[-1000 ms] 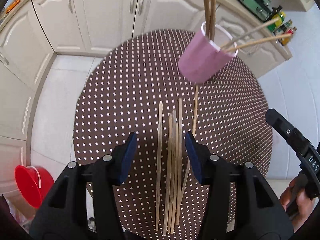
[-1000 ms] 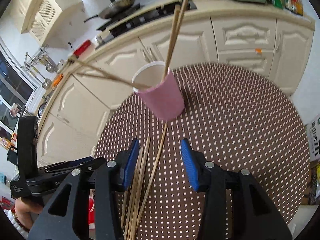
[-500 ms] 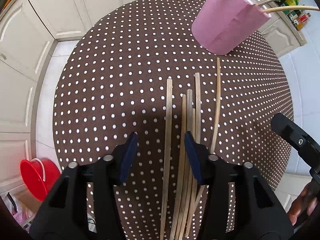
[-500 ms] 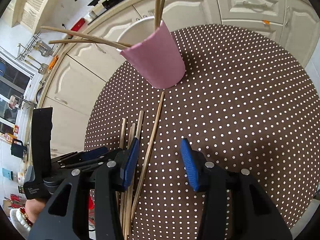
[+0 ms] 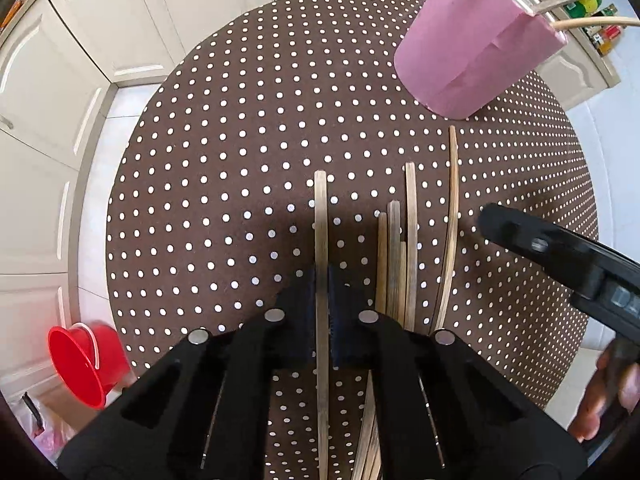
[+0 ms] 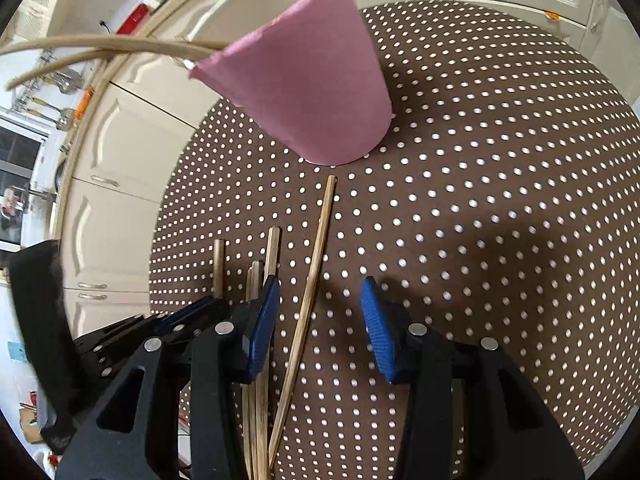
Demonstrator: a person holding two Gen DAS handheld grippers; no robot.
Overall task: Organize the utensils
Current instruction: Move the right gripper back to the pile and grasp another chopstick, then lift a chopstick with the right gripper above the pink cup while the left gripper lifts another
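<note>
Cream kitchen cabinets [image 5: 120,28] are seen behind a round table [image 5: 240,160] covered in brown cloth with white dots. A pink cup [image 5: 476,44] stands at upper right of the left view, several chopsticks leaning out of it. Loose chopsticks [image 5: 394,264] lie side by side at lower centre. The left gripper [image 5: 322,300] is clamped on a single chopstick [image 5: 321,220] — set apart from the bundle. The right gripper [image 6: 318,320] is part open and closing slightly; one thin chopstick [image 6: 316,252] lies between its blue pads [image 6: 264,320], untouched. A red bucket [image 5: 86,364] is noted at lower left.
</note>
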